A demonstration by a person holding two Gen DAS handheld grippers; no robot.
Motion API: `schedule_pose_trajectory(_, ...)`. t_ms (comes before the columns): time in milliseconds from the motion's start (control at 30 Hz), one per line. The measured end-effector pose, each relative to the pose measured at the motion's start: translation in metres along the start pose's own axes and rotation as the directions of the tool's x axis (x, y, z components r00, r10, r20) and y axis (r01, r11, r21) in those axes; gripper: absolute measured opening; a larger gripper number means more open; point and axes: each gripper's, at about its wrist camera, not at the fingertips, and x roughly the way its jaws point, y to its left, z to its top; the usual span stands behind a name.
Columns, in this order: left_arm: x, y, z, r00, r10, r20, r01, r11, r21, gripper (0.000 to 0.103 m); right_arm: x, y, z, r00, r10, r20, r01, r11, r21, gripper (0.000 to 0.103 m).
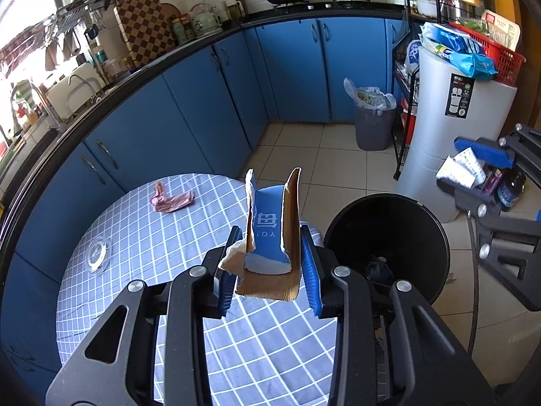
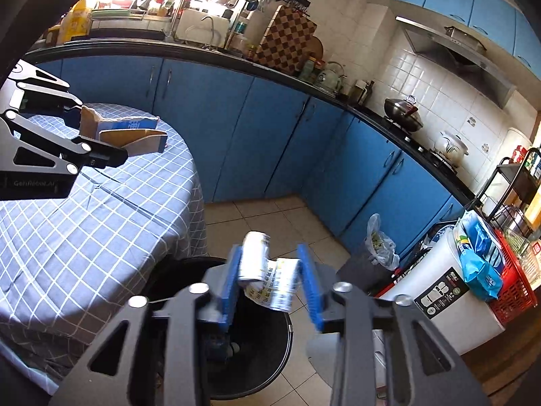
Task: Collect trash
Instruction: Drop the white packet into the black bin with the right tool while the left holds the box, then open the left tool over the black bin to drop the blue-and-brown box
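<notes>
Blue pads of the left gripper clamp a torn carton over the checked table's right edge, beside the black bin. The right gripper, jaws parted above that bin, has a crumpled wrapper loose between them. Dropping appears under way; next, the carton likely needs carrying over the bin. A pink scrap remains far left.

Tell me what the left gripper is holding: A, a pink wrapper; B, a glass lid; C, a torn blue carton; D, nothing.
C: the left gripper has its fingers pressed on a torn blue carton; the pink wrapper lies on the table.
</notes>
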Motion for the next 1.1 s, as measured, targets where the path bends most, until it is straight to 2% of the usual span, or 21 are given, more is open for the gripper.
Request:
schedule_pose_trajectory(67, 0.002, -0.004, 0.003, 1.000, -0.005, 0.001, 0.005, 1.000, 0.007, 0.035, -0.001, -0.001, -0.001, 1.000, -0.007, 0.010, 0.007, 1.000, 0.000, 0.056)
schedule_pose_trajectory(133, 0.003, -0.009, 0.006, 1.000, -0.010, 0.003, 0.010, 1.000, 0.016, 0.035, -0.002, -0.002, -0.002, 0.999, -0.027, 0.020, 0.027, 1.000, -0.002, 0.070)
schedule_pose_trajectory(233, 0.005, -0.013, 0.009, 1.000, -0.017, 0.006, 0.017, 1.000, 0.025, 0.035, -0.004, -0.004, -0.003, 0.998, -0.040, 0.038, 0.040, 0.999, -0.001, 0.081)
schedule_pose_trajectory(300, 0.006, -0.016, 0.011, 1.000, -0.022, 0.005, 0.022, 0.999, 0.029, 0.035, -0.005, -0.006, -0.005, 0.998, -0.053, 0.046, 0.053, 0.999, 0.002, 0.084)
schedule_pose_trajectory(1100, 0.005, -0.064, 0.035, 0.995, -0.093, 0.035, 0.089, 0.990, 0.107, 0.037, -0.006, -0.035, -0.036, 0.997, -0.082, 0.014, 0.081, 0.994, 0.080, 0.085)
